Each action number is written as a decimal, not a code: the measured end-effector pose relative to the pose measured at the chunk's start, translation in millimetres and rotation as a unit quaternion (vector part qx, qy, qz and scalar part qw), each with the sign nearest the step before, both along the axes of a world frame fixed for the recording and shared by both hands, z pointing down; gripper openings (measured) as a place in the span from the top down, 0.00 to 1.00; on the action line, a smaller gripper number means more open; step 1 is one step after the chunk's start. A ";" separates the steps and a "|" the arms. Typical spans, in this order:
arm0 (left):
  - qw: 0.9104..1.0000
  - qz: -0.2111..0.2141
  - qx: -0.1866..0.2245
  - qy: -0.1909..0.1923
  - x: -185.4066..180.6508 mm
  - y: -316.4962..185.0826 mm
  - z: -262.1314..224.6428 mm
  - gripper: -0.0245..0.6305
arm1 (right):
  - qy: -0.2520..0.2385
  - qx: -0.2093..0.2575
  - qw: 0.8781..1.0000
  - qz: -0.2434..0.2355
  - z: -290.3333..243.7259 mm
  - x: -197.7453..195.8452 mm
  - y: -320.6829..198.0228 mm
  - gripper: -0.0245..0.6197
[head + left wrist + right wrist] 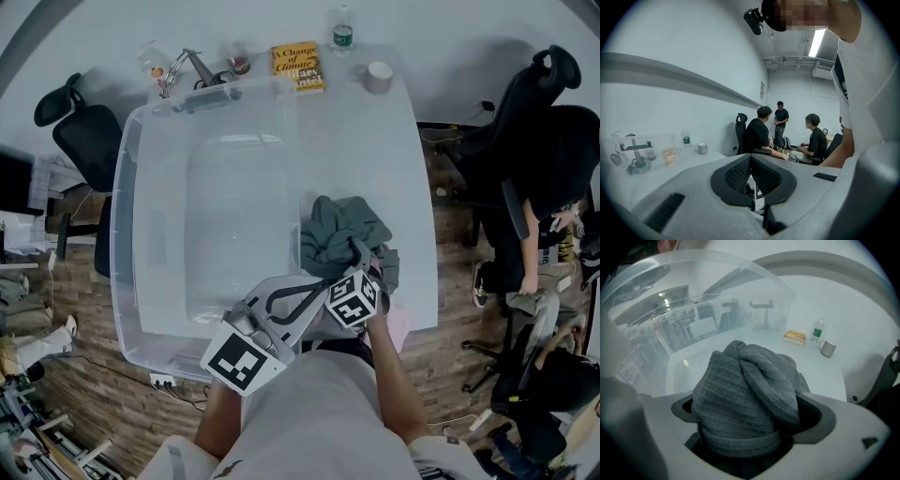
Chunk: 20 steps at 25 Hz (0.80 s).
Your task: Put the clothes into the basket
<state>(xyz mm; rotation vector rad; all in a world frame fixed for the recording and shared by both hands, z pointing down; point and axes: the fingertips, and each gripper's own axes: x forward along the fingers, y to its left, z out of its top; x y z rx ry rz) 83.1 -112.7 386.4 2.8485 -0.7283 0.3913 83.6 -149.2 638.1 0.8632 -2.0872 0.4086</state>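
The right gripper (361,255) was clamped on the grey clothes (339,230), and its own view showed the waffle-textured cloth filling the space between the jaws. The clothes lay in a heap on the white table (375,150), just beside the right wall of the clear plastic basket (127,187) and outside of it. The left gripper (751,161) hung above the near edge of the table with its jaws together and nothing between them. At the far edge lay a yellow book (298,66) with the title "A Change of Climate" (the smaller print I could not read), a bottle (342,28) with a green label and a mug (379,77).
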 end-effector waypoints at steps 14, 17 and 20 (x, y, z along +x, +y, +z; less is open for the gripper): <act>1.000 -0.003 -0.002 -0.002 0.8 1.5 1.8 0.95 | 0.000 -0.010 1.000 -0.004 -3.4 3.4 0.7 0.35; 1.000 -0.003 -0.002 -0.003 1.0 2.8 1.9 0.95 | -0.012 -0.017 1.000 0.003 -5.4 5.2 0.5 0.37; 1.000 -0.005 -0.003 -0.003 0.8 3.6 2.3 0.95 | -0.023 -0.020 0.999 0.010 -8.1 6.6 -0.6 0.38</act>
